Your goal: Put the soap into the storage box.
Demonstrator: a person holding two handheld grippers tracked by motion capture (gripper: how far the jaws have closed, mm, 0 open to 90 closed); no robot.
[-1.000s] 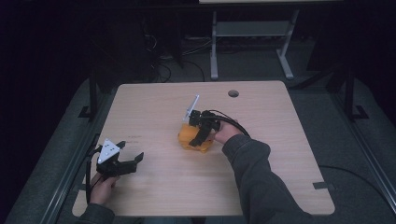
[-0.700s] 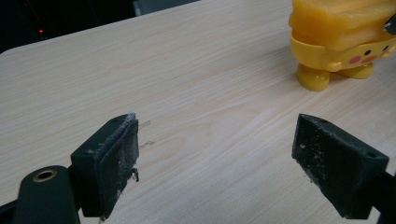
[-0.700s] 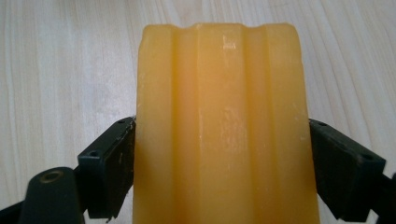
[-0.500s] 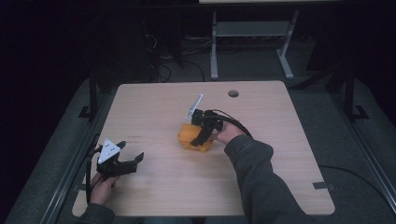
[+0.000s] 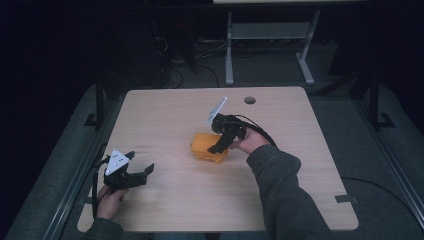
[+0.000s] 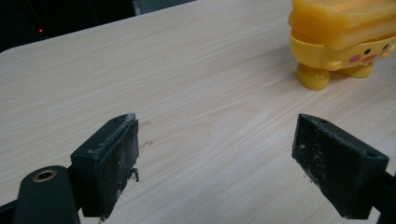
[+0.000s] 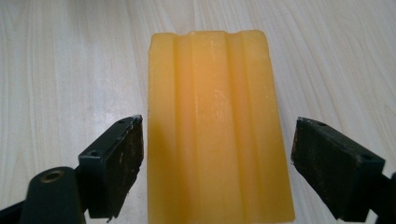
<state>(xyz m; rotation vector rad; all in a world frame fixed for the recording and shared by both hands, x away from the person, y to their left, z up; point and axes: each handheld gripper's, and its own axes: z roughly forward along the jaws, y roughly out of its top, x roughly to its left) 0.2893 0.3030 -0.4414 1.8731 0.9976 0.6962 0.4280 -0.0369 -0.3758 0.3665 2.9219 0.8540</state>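
Nearest, left gripper point(image 5: 131, 172) rests at the table's point(image 5: 165, 210) front-left corner, jaws wide, nothing between them. Mid-table — yellow duck-faced box point(image 5: 208, 148), ribbed orange lid, standing on small feet. Right gripper point(image 5: 218, 144) hangs over it, jaws wide, straddling the lid. Likely light, rigid, slick plastic — grip the flat long sides.

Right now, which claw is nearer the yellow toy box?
Right. The right claw hangs open over the yellow toy box; the left claw sits open, well off toward the table's near-left corner.
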